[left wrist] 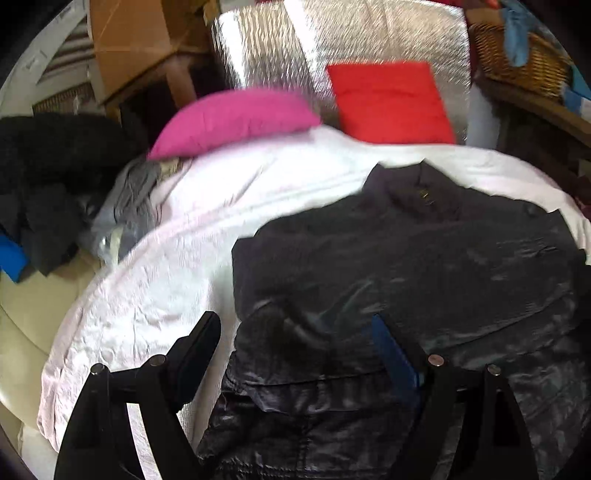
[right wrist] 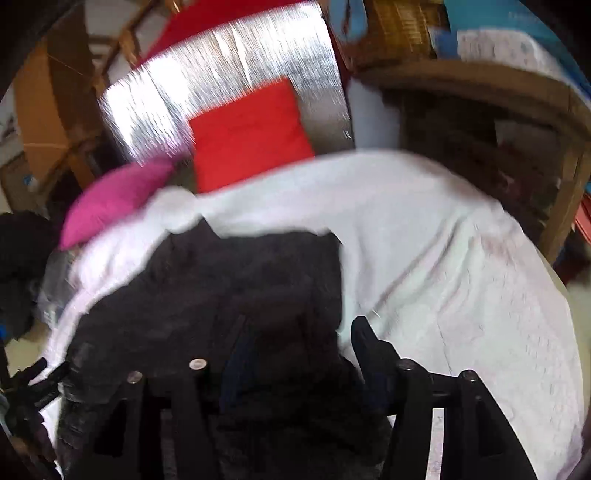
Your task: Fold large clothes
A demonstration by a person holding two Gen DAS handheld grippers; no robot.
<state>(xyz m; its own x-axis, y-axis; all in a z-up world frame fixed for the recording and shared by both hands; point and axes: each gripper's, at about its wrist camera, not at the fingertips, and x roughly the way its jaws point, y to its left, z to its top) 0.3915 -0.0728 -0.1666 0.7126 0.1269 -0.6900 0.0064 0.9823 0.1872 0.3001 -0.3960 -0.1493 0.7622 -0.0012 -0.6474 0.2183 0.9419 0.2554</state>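
- My left gripper (left wrist: 299, 343) has its fingers spread wide over the dark jacket (left wrist: 424, 258), which lies on the white sheet (left wrist: 166, 277).
- My right gripper (right wrist: 291, 347) fingers stand apart; whether they hold the jacket (right wrist: 221, 288) I cannot tell.
- At 1 o'clock, a wicker basket (left wrist: 524, 62) holds blue cloth (left wrist: 517, 33).

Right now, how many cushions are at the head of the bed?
2. A magenta fabric cushion lies on the white bedspread's far left, and a red square cushion leans on the silver quilted headboard to its right. Others could be hidden under the clothes pile.
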